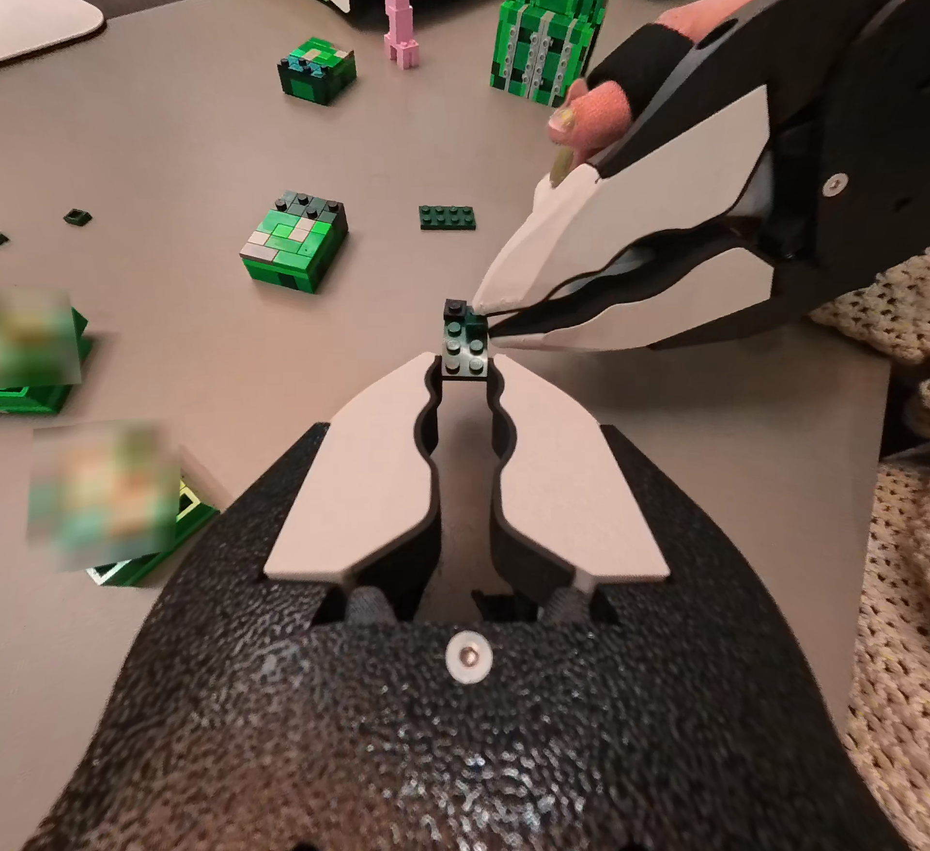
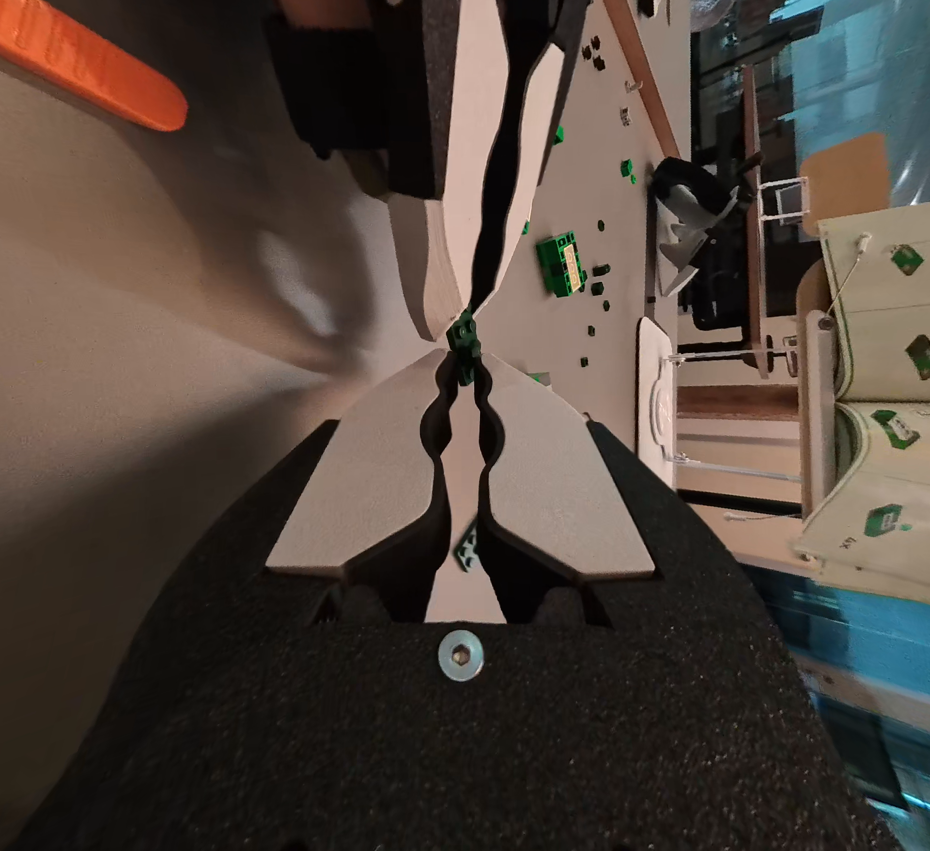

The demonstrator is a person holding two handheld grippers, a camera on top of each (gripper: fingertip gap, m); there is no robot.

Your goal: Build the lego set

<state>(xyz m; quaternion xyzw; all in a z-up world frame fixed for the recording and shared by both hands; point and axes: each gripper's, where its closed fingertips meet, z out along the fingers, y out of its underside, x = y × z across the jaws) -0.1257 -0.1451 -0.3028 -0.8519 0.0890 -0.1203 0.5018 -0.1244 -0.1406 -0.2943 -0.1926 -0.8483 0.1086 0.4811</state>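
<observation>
Slippage is threatening: left gripper (image 1: 464,364) is clamping the plate (image 1: 465,358) by its near end, while right gripper (image 1: 484,321) is pinching a brick (image 1: 475,322) onto its far end; uneven pressing could lever it loose.

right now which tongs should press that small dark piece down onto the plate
Right. The right tongs already pinch the small dark piece over the plate, which the left tongs hold steady.

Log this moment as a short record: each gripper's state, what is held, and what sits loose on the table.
left gripper: shut on small plate assembly
right gripper: fingers closed on a dark green piece at the assembly's far end
loose plate: dark green plate, flat on table
built parts: two green blocks, tall green figure
other: pink figure, standing
</observation>
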